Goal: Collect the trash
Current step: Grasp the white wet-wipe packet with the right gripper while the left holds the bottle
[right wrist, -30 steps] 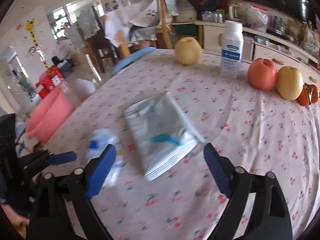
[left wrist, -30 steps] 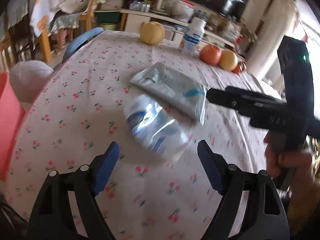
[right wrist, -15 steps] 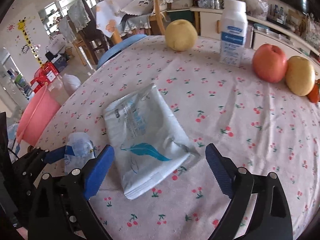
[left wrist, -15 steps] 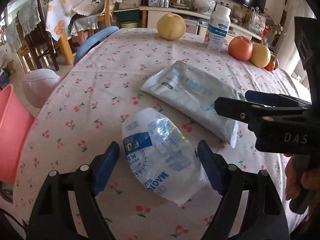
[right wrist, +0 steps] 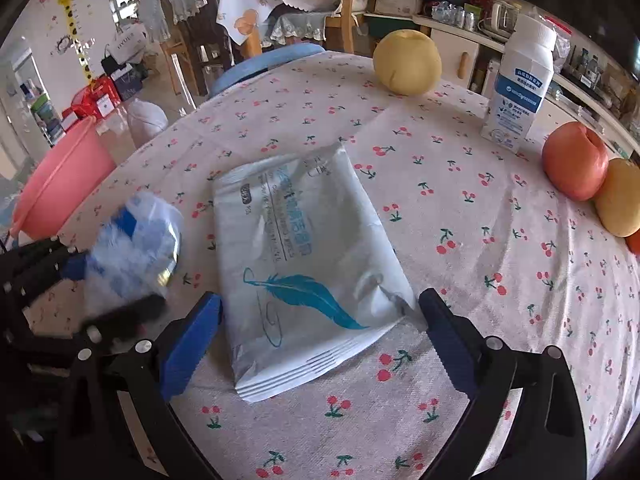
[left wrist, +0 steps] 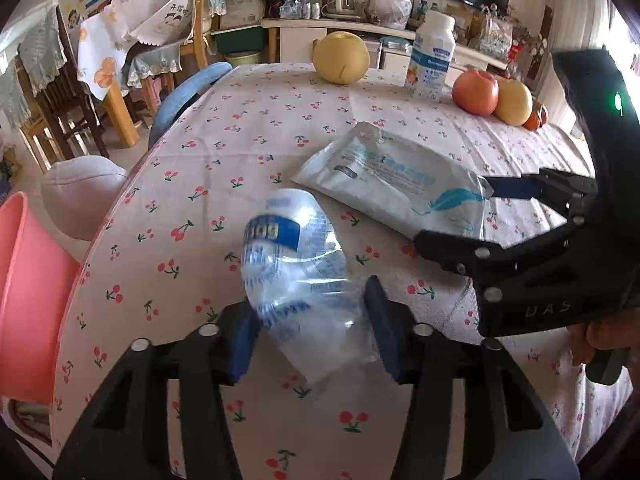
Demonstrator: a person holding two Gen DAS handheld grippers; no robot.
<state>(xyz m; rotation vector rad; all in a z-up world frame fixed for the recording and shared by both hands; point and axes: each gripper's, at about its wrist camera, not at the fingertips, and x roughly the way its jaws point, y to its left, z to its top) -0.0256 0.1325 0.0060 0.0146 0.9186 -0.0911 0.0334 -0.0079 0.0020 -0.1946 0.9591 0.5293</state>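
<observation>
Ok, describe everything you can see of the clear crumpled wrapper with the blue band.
The clear wrapper is thin, glossy, see-through plastic with a blue band and blue print, crumpled and motion-blurred. It sits between the blue pads of the left gripper, whose jaws have just been closing and now press its sides. It lies near the table's edge, beside but apart from the white feather-print packet.

We see a crumpled clear wrapper with blue print, beside a flat white feather-printed pouch on the tablecloth.
</observation>
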